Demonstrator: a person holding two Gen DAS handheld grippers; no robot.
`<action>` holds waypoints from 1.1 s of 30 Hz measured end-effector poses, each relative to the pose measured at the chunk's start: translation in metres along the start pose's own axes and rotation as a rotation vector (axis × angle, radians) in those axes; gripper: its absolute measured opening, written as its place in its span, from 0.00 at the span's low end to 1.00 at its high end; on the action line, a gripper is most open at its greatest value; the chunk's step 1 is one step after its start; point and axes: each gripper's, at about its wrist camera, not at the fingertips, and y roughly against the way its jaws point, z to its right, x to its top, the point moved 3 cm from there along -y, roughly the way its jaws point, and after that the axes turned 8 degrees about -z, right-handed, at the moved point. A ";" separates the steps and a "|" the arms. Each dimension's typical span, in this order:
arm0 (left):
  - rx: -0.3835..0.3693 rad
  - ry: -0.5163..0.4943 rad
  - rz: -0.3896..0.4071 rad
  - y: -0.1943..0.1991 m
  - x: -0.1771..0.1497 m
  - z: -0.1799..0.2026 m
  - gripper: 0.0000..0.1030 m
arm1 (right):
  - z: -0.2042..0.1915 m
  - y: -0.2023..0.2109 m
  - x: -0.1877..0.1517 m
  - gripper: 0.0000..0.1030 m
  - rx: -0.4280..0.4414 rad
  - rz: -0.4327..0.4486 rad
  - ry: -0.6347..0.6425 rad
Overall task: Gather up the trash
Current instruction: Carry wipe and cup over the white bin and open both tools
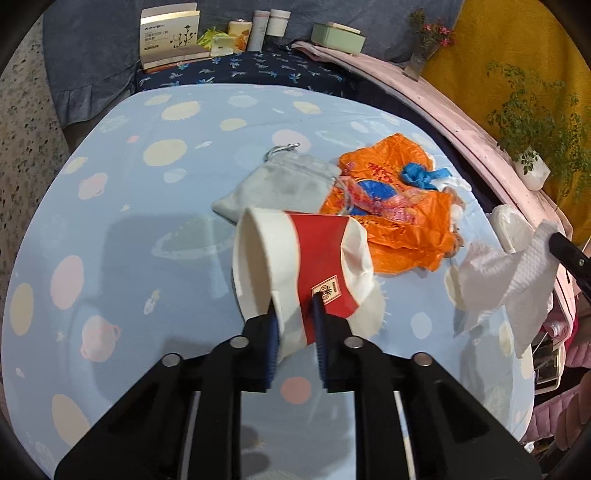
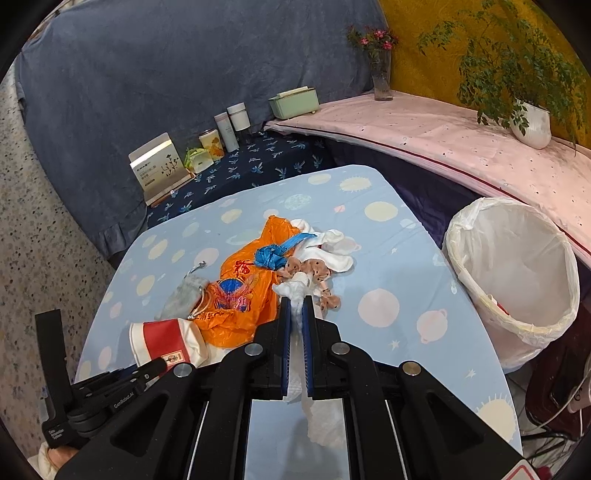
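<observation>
A red and white paper cup (image 1: 303, 258) lies on its side on the light blue planet-print tablecloth (image 1: 129, 221). My left gripper (image 1: 293, 301) is shut on the cup's wall near the rim, one finger inside and one outside. The same cup (image 2: 166, 339) shows at the lower left of the right wrist view. My right gripper (image 2: 296, 301) is shut on a crumpled white tissue (image 2: 295, 290), which hangs above the table (image 1: 517, 280). Beyond the cup lies an orange plastic bag (image 1: 406, 236) with a blue knotted strip (image 1: 421, 175).
A bin with a white liner (image 2: 480, 306) stands off the table's right edge. A grey drawstring pouch (image 1: 280, 184), white cloths (image 2: 332, 254) and a spotted scrap (image 2: 317, 275) lie mid-table. Boxes and bottles (image 1: 258, 29) line the back; a pink ledge (image 2: 443, 147) carries a vase and a potted plant.
</observation>
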 end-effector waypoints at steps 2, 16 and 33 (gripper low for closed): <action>-0.006 -0.016 0.008 0.004 -0.001 0.009 0.05 | -0.001 0.002 0.000 0.06 0.003 0.002 0.002; -0.053 -0.120 0.083 0.042 0.015 0.086 0.02 | 0.014 0.034 0.001 0.06 0.001 0.049 -0.017; -0.172 -0.325 0.068 0.022 0.035 0.233 0.02 | 0.130 0.067 0.033 0.06 -0.112 0.155 -0.155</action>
